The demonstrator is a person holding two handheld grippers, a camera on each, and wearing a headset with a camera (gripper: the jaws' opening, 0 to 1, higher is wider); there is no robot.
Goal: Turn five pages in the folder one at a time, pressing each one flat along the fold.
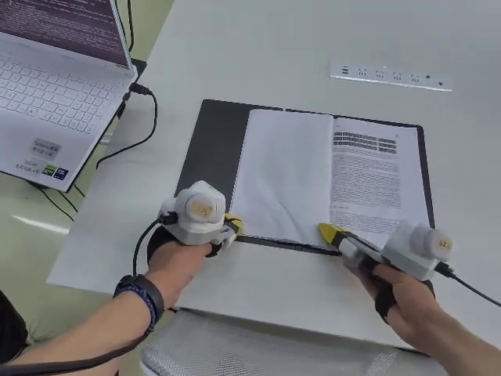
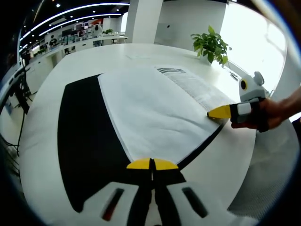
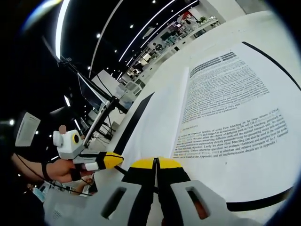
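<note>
Black folder (image 1: 213, 149) lies open in the middle of the white table (image 1: 274, 47). It has a blank page (image 1: 282, 176) on its left half and a printed page (image 1: 376, 180) on its right half.

The left gripper (image 1: 232, 227) is at 7 o'clock of the folder, with its yellow tips at the low corner of the blank page. I think it is there to keep the folder from sliding. Its two jaws meet, with nothing between them.

The right gripper (image 1: 329, 232) is at 5 o'clock. Its tips are at the low end of the fold, probably so that it can press the page flat along the fold toward 12 o'clock. Its jaws are also together and hold nothing.

Both hands hold the grippers low over the table. The forearms come in from 6 o'clock and the two grippers point toward each other.

A laptop (image 1: 55, 86) stands at 10 o'clock, well apart from the folder.
</note>
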